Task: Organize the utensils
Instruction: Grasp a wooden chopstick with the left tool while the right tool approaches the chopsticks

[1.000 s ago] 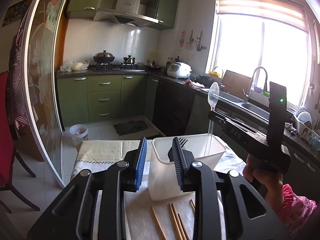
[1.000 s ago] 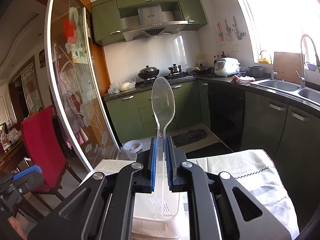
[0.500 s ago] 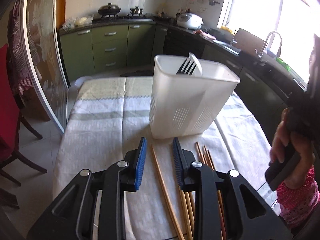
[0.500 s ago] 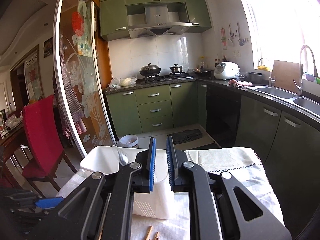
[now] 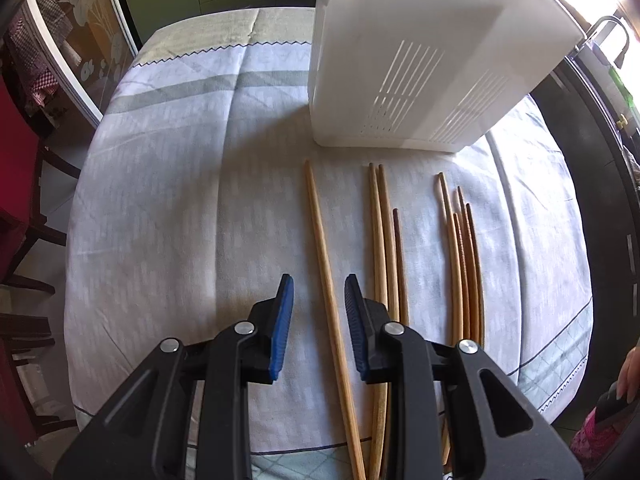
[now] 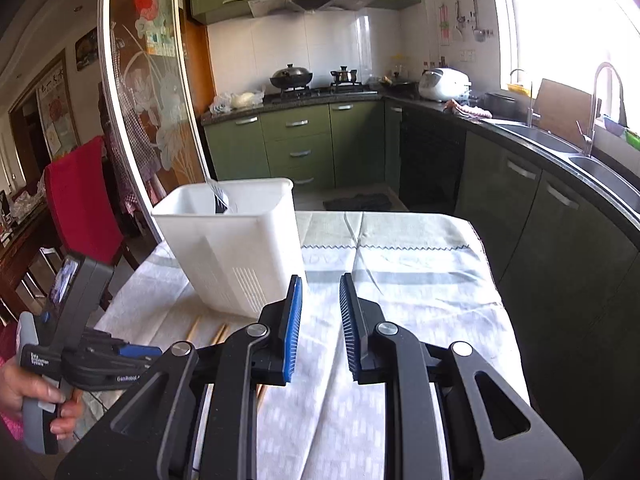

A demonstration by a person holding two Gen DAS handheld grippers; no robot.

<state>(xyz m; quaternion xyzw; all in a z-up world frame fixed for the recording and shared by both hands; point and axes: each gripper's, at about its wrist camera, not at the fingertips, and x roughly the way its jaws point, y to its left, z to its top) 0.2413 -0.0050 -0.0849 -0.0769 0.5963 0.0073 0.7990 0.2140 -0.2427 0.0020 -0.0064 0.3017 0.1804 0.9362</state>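
A white slotted utensil holder (image 5: 424, 60) stands on the clothed table (image 5: 168, 184); in the right wrist view the holder (image 6: 236, 248) holds a clear plastic spoon (image 6: 218, 196) and a dark utensil. Several wooden chopsticks (image 5: 384, 240) lie side by side in front of it. My left gripper (image 5: 319, 292) is open, low over the table, its jaws on either side of the leftmost chopstick (image 5: 326, 280). My right gripper (image 6: 319, 292) is open and empty, above the table to the right of the holder.
A red-backed chair (image 6: 80, 200) stands left of the table. Green kitchen cabinets (image 6: 300, 144), a stove and a sink counter (image 6: 560, 148) lie beyond. The left gripper's body and the hand holding it (image 6: 60, 364) show at lower left in the right wrist view.
The right gripper let the clear spoon go into the holder, opened and drew back. The left gripper dropped and tilted down over the chopsticks, now straddling the leftmost one.
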